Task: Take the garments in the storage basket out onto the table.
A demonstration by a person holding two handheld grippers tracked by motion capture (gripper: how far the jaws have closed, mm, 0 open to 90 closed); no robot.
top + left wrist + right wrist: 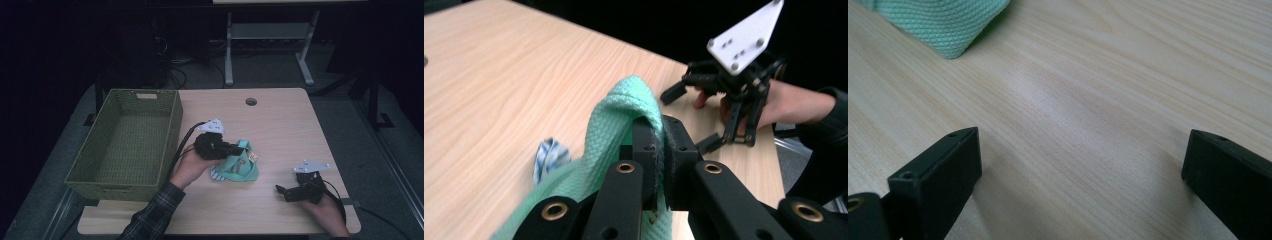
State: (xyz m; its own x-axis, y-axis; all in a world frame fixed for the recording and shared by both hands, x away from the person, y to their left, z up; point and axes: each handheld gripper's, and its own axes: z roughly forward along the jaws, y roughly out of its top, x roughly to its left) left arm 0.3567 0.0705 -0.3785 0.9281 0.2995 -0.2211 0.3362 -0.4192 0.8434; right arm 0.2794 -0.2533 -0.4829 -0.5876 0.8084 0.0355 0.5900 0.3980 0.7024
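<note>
A mint-green knitted cloth [239, 164] lies bunched in the middle of the wooden table [280, 120], with a small tag on it and a blue-and-white patterned piece [549, 156] beside it. My left gripper [235, 148] is shut on a fold of the green cloth [624, 120], and the fabric is pinched between its black jaws. Near the table's front right edge my right gripper [281, 192] stands open over bare wood, its fingers [943, 170] wide apart. A corner of the green cloth [943, 22] lies a short way ahead of it.
A green woven basket [127, 142] with nothing in it takes up the left part of the table. A round cable hole [251, 101] sits near the far edge. Beyond the table stands a metal frame [270, 40] on a dark floor.
</note>
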